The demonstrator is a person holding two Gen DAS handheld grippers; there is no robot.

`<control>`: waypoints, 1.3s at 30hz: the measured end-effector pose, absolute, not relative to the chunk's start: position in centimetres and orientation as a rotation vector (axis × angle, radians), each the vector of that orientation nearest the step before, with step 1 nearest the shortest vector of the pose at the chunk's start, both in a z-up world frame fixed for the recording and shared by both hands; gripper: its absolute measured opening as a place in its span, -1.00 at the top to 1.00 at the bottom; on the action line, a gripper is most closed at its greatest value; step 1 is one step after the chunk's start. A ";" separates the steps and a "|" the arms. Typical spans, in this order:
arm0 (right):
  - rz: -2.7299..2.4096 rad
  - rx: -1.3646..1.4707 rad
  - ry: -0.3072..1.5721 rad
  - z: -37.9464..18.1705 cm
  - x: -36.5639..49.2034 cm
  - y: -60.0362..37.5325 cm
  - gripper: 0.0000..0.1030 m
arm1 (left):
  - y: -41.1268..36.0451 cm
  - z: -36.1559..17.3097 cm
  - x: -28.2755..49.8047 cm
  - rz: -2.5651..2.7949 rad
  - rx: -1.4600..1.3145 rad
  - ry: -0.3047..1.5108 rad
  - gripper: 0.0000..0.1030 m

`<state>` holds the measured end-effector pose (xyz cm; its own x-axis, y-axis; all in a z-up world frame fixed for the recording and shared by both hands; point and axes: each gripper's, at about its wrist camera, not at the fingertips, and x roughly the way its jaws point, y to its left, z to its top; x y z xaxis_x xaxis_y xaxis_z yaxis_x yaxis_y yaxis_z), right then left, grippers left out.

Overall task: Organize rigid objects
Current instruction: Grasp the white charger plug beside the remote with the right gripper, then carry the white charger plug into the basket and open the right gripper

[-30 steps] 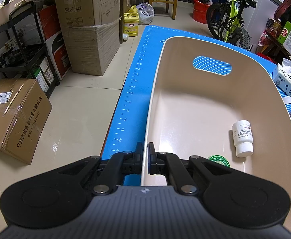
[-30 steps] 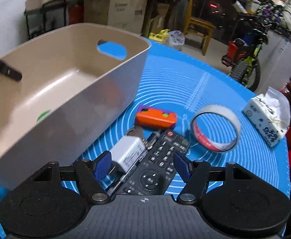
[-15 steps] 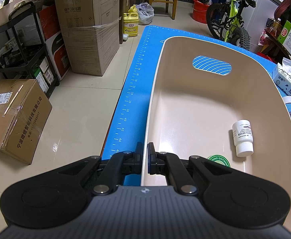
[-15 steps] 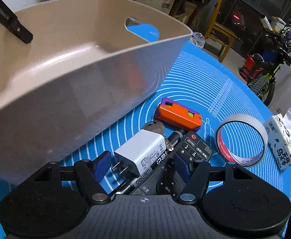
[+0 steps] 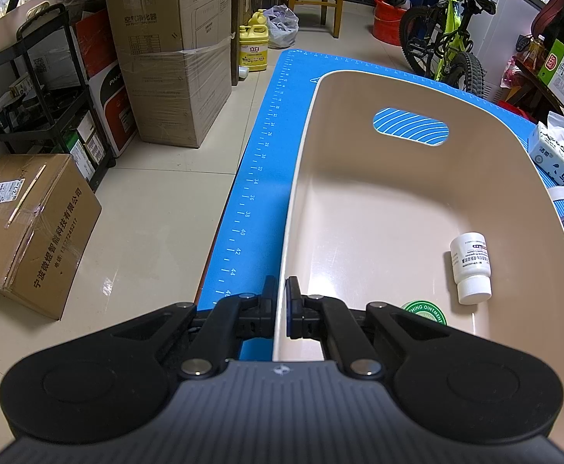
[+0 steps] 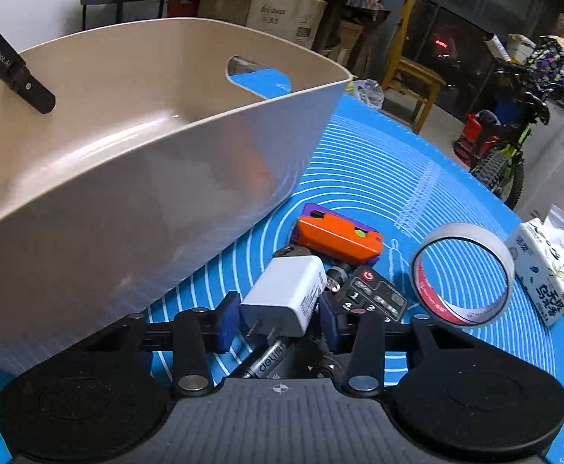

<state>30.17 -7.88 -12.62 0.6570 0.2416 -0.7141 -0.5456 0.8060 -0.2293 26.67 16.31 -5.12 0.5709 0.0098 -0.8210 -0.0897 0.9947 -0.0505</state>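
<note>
My left gripper (image 5: 281, 301) is shut on the near rim of the beige plastic bin (image 5: 359, 201), which stands on the blue mat (image 5: 258, 154). Inside the bin lie a white pill bottle (image 5: 471, 266) and a green ointment tin (image 5: 425, 311). In the right wrist view the bin (image 6: 127, 178) fills the left side. My right gripper (image 6: 278, 319) has closed around a white charger plug (image 6: 287, 297), its blue pads at both sides of it. Beneath lie a black marker (image 6: 270, 359), a remote control (image 6: 374, 297), an orange box (image 6: 339, 237) and keys.
A tape roll (image 6: 463, 274) and a tissue pack (image 6: 548, 270) lie right of the pile on the mat. Cardboard boxes (image 5: 173, 54), a black shelf (image 5: 38, 89), a chair and a bicycle (image 5: 452, 50) stand on the floor beyond the table.
My right gripper moved forward and down onto the pile and its fingers closed in around the white charger plug. My left gripper kept its hold on the bin rim.
</note>
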 end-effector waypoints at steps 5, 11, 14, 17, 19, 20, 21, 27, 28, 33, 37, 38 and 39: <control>0.424 -0.446 0.702 -12.3 29.6 -8.1 0.12 | 16.3 -5.1 26.7 0.058 -0.091 0.962 0.89; 0.364 -0.463 0.688 -12.1 29.9 -7.7 0.11 | 16.3 -5.1 26.7 0.058 -0.091 0.962 0.89; 0.328 -0.462 0.698 -12.5 30.8 -7.5 0.05 | 16.3 -5.1 26.7 0.058 -0.089 0.962 0.89; 0.317 -0.443 0.705 -13.1 31.8 -7.6 -0.02 | 16.4 -5.1 26.7 0.058 -0.089 0.961 0.89; 0.323 -0.454 0.699 -13.2 31.9 -7.3 0.17 | 16.3 -5.1 26.7 0.058 -0.091 0.962 0.89; 0.324 -0.449 0.698 -13.1 31.9 -7.3 0.16 | 16.3 -5.1 26.7 0.058 -0.091 0.962 0.89; 0.326 -0.435 0.698 -13.1 31.9 -7.4 0.16 | 16.3 -5.1 26.7 0.058 -0.090 0.962 0.89; 0.303 -0.376 0.683 -12.4 31.0 -8.5 0.16 | 16.3 -5.1 26.7 0.058 -0.091 0.961 0.89; 0.302 -0.366 0.677 -12.1 30.8 -8.7 0.16 | 16.3 -5.1 26.7 0.058 -0.092 0.961 0.89; 0.286 -0.326 0.617 -9.4 29.7 -9.5 0.16 | 16.3 -5.1 26.7 0.058 -0.091 0.961 0.89; 0.294 -0.290 0.566 -6.7 29.3 -9.4 0.16 | 16.3 -5.1 26.7 0.059 -0.090 0.961 0.89; 0.299 -0.281 0.553 -6.1 29.2 -9.3 0.16 | 16.3 -5.1 26.7 0.059 -0.089 0.961 0.89; 0.306 -0.273 0.540 -5.4 29.2 -9.0 0.16 | 16.3 -5.1 26.7 0.059 -0.089 0.962 0.89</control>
